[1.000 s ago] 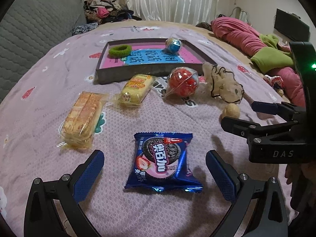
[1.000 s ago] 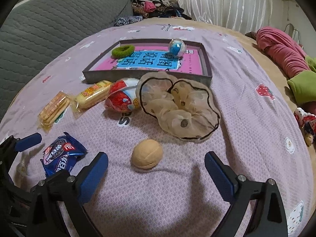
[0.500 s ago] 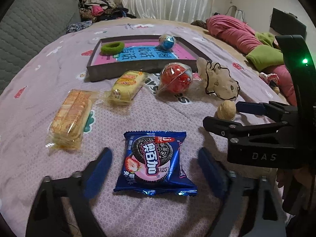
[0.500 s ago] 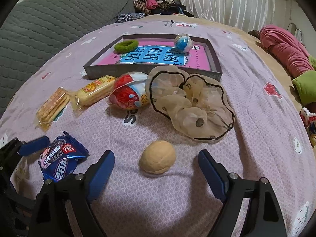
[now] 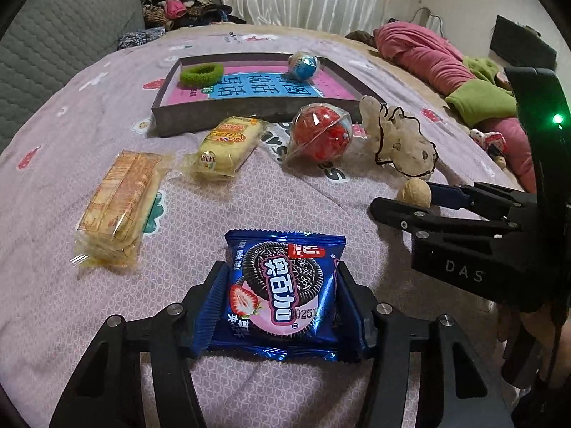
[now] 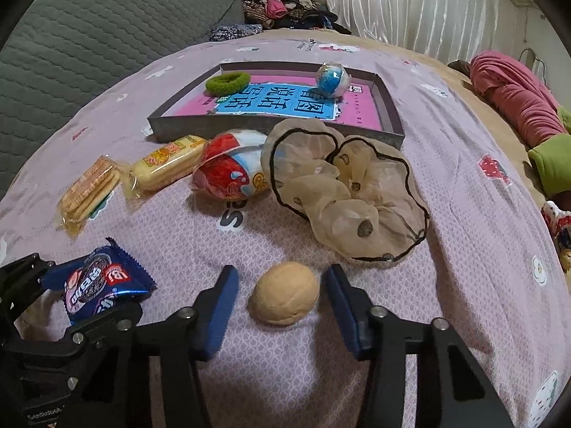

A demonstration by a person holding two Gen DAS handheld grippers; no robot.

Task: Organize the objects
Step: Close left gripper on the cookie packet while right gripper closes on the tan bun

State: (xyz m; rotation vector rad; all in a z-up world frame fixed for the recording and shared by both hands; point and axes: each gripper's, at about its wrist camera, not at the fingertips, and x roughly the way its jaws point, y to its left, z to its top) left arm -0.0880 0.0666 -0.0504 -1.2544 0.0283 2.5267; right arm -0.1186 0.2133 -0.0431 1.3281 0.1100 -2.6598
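A blue cookie packet [image 5: 285,285] lies on the purple bedspread, between the pads of my left gripper [image 5: 282,271]. Its jaws are closing and both pads press the packet's sides. A beige walnut [image 6: 283,294] sits between the pads of my right gripper [image 6: 282,271]. Those jaws are closing too, with a thin gap left on each side of the nut. Farther back stands a dark tray [image 5: 249,117] holding a green hair tie [image 5: 201,73] and a blue ball [image 5: 302,65].
In front of the tray lie a cracker packet [image 5: 121,196], a yellow cake packet [image 5: 228,146], a red capsule ball [image 5: 321,135] and a beige scrunchie [image 6: 349,192]. Pink and green bedding [image 5: 421,53] is heaped at the right. A grey quilted cushion [image 6: 89,35] rises at the left.
Both pairs of jaws have narrowed from wide open. The left pads now touch the cookie packet; the right pads have come close around the walnut. Neither hand has shifted much.
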